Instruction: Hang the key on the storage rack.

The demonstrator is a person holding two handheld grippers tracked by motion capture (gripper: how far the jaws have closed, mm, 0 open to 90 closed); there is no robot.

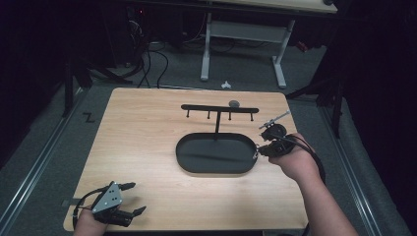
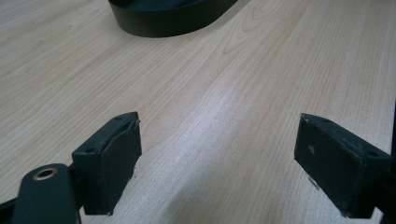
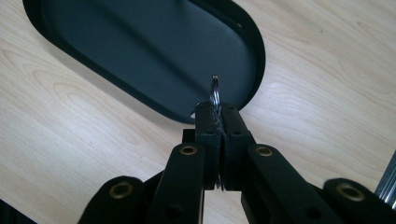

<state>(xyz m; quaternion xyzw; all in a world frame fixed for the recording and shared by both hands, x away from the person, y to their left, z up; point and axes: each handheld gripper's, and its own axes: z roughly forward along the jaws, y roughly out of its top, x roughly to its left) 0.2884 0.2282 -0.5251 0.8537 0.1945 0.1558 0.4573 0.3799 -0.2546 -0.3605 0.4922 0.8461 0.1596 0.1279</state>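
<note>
While the left gripper (image 1: 129,198) is idling near the worktop (image 1: 147,128) edge (fingers apart), the right gripper (image 3: 217,122) is clamping a key ring (image 3: 214,91) over the tray (image 3: 140,51) rim; next, probably lifting to the rack's hooks (image 1: 219,109).

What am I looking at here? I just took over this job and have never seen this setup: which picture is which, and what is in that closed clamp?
No robot arm here: a person holds a two-jaw gripper in each hand at a wooden table. The high view looks down from above the person's side. The other two pictures come from cameras riding on each gripper, looking along its black jaws.

On the table stands a black oval tray with a thin post rising to a crossbar with small hooks; a small grey round thing shows by the bar.

The left gripper rests near the front left corner, jaws wide apart, holding nothing. The right gripper is shut on a thin metal ring, probably a key ring, at the tray's right end.
</note>
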